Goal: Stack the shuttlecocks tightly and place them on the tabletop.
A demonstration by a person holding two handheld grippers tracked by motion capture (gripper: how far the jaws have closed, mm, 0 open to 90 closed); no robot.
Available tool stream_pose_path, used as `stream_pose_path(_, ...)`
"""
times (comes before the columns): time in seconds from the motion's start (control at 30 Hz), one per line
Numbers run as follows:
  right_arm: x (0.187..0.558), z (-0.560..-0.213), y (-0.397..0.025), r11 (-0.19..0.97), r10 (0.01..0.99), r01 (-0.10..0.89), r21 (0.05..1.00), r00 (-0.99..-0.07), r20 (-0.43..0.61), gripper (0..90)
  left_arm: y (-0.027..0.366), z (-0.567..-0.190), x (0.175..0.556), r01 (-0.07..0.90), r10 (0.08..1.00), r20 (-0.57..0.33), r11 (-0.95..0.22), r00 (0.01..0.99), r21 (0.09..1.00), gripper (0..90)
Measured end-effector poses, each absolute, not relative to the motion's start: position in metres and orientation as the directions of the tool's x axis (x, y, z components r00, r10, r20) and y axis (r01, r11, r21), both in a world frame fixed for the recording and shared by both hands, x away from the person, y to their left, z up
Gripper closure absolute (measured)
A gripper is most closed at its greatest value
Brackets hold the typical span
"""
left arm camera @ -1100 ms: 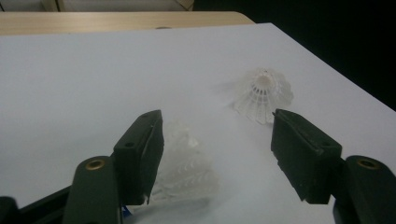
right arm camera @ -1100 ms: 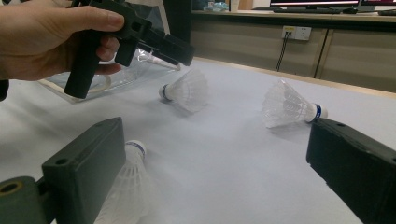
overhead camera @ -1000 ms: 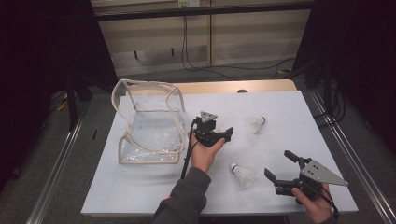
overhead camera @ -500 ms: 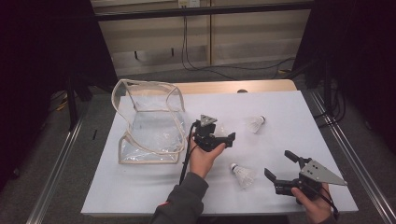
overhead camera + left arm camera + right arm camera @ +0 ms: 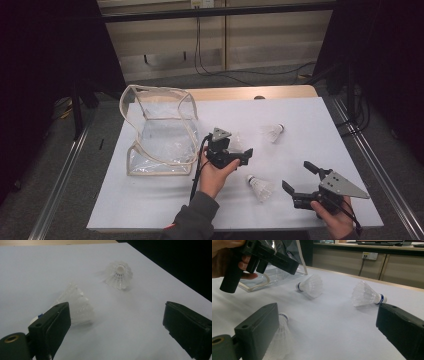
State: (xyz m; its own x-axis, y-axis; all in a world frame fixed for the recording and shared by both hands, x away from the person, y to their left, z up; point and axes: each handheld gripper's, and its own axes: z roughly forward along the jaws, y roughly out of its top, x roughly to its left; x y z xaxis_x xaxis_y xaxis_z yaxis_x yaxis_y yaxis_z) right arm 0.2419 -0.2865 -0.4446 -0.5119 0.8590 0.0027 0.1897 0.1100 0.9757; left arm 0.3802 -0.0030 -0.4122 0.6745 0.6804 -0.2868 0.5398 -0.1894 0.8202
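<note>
Three white shuttlecocks lie on the white table (image 5: 165, 200). One shuttlecock (image 5: 76, 305) lies on its side just past the left jaw of my left gripper (image 5: 117, 315), which is open and holds nothing. A second shuttlecock (image 5: 118, 275) rests farther off, cork up. In the high view my left gripper (image 5: 242, 150) hovers mid-table beside the clear bag (image 5: 160, 132). My right gripper (image 5: 296, 176) stands open near the front right, with the third shuttlecock (image 5: 260, 186) just to its left. That shuttlecock (image 5: 280, 337) is partly hidden behind my right gripper's left jaw.
The clear plastic bag (image 5: 277, 272) has a beige rim and stands with its mouth up on the table's left half. A wooden strip (image 5: 250, 93) runs along the far edge. Metal rails (image 5: 365, 165) flank the table. Cables (image 5: 200, 55) hang against the back wall.
My left gripper has come down a little and toward the person, nearer the shuttlecock beside it. The right gripper and the shuttlecocks have stayed put.
</note>
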Motion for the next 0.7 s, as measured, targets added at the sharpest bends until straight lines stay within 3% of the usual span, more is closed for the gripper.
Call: stream_pose_path(0.7,0.242,-0.444,-0.287,0.106,0.859,0.188,0.977,-0.512,0.006,4.0,0.003,-0.415,0.359,0.513,0.612,-0.278,-0.246,0.740,0.822,6.1)
